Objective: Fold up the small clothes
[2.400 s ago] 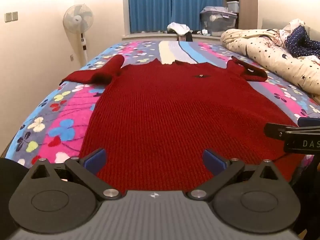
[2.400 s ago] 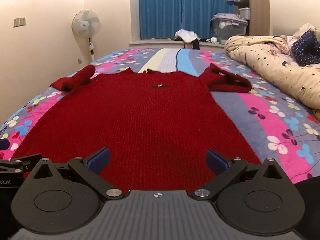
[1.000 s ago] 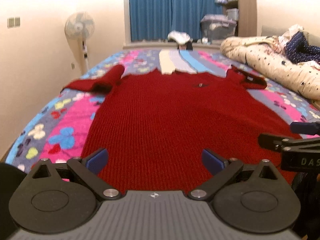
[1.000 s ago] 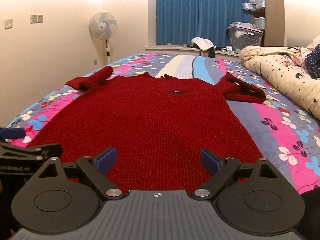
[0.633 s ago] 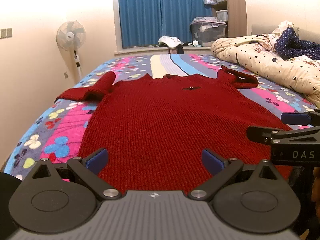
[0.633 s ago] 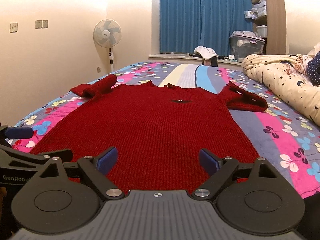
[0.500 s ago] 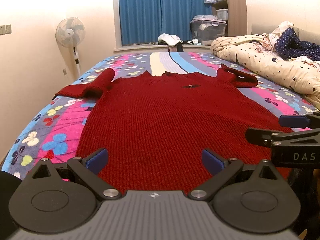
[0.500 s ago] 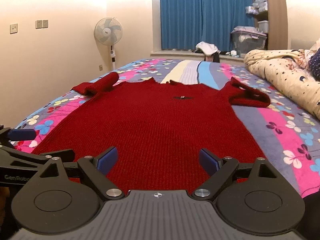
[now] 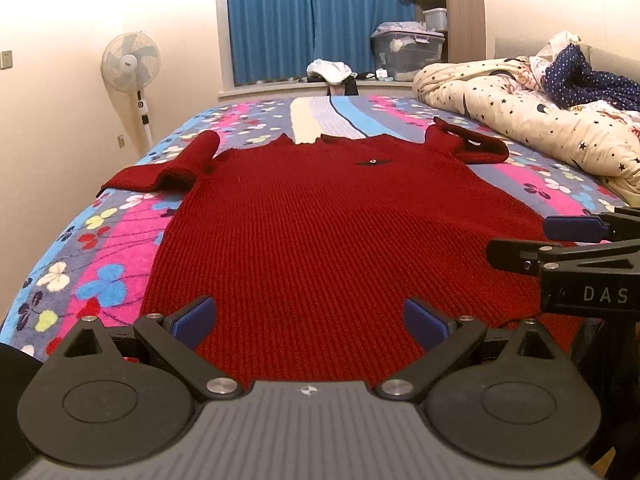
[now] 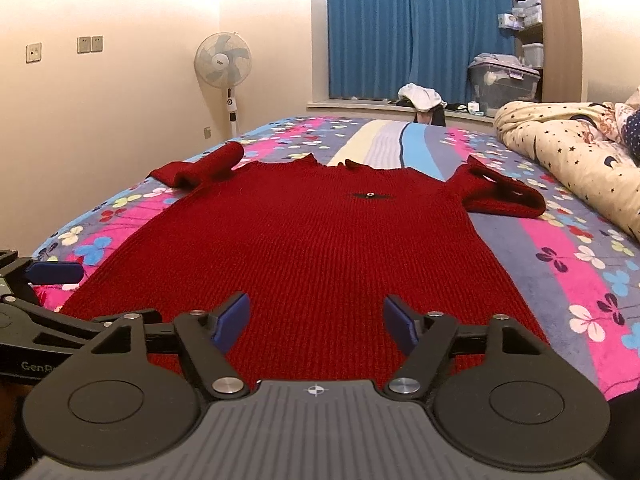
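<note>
A red knit sweater (image 9: 332, 232) lies flat on the floral bedspread (image 9: 100, 248), hem towards me, both sleeves folded up near the shoulders. It also shows in the right wrist view (image 10: 320, 240). My left gripper (image 9: 310, 318) is open over the left part of the hem, holding nothing. My right gripper (image 10: 316, 322) is open over the right part of the hem, its jaws narrower than the left's. Each gripper shows at the other view's edge: the right gripper (image 9: 572, 240) and the left gripper (image 10: 44, 280).
A cream star-print duvet (image 9: 520, 120) with a dark blue garment (image 9: 588, 80) is piled along the bed's right side. A standing fan (image 10: 224, 68) is by the left wall. Blue curtains (image 10: 400, 28), a storage box (image 9: 408, 52) and shelves are at the far end.
My right gripper's jaws have narrowed, still open. Both grippers have shifted slightly over the hem. The sweater has not moved.
</note>
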`<state>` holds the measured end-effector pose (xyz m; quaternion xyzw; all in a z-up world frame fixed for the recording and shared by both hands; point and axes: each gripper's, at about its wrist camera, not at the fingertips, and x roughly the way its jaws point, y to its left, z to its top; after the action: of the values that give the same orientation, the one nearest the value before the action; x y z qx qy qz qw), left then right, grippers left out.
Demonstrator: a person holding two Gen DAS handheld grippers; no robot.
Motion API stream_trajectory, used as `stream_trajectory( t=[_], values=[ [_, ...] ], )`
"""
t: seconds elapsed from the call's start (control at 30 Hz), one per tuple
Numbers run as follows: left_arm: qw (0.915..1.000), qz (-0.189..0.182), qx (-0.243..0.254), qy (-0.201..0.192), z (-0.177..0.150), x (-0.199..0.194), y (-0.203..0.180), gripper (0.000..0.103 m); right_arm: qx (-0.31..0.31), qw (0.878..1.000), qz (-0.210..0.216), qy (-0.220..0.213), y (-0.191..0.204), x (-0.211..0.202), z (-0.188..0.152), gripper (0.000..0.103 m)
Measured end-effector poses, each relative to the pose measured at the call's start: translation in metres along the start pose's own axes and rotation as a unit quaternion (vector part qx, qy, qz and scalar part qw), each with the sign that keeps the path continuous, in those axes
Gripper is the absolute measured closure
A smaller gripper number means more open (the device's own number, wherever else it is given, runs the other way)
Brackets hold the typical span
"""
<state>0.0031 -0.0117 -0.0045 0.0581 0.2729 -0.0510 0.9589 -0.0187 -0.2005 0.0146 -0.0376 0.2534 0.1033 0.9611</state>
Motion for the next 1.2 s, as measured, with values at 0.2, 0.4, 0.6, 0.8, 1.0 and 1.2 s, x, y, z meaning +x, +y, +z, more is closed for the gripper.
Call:
stream_trajectory(
  t=[0.2,0.4,0.6,0.8,1.0,1.2],
  values=[
    [1.0000,0.004,-0.002,-0.002,-0.0006,0.0012,0.0005,0.002,-0.003,1.000,0.002,-0.012,0.0018,-0.0023,-0.0015,0.034],
    [0.9999,0.003,-0.013,0.001,-0.0004,0.0021,0.0049,0.002,0.008,1.000,-0.005,-0.012,-0.0016,0.0007,-0.0023,0.034],
    [0.9999,0.003,-0.016,-0.004,0.0000,-0.0024,0.0065,0.002,0.004,1.000,0.001,-0.025,-0.0010,-0.0063,-0.0009,0.037],
    [1.0000,0.004,-0.008,-0.002,-0.0004,-0.0037,0.0019,0.003,0.002,1.000,-0.002,-0.019,-0.0002,-0.0036,-0.0009,0.037],
    [0.9999,0.002,-0.010,-0.005,0.0006,-0.0051,0.0006,0.005,0.002,1.000,0.000,-0.017,0.0000,-0.0041,0.0005,0.038],
    [1.0000,0.000,-0.006,-0.004,0.0009,-0.0051,0.0000,0.014,0.000,1.000,-0.006,-0.018,0.0008,-0.0054,0.0013,0.039]
  ],
)
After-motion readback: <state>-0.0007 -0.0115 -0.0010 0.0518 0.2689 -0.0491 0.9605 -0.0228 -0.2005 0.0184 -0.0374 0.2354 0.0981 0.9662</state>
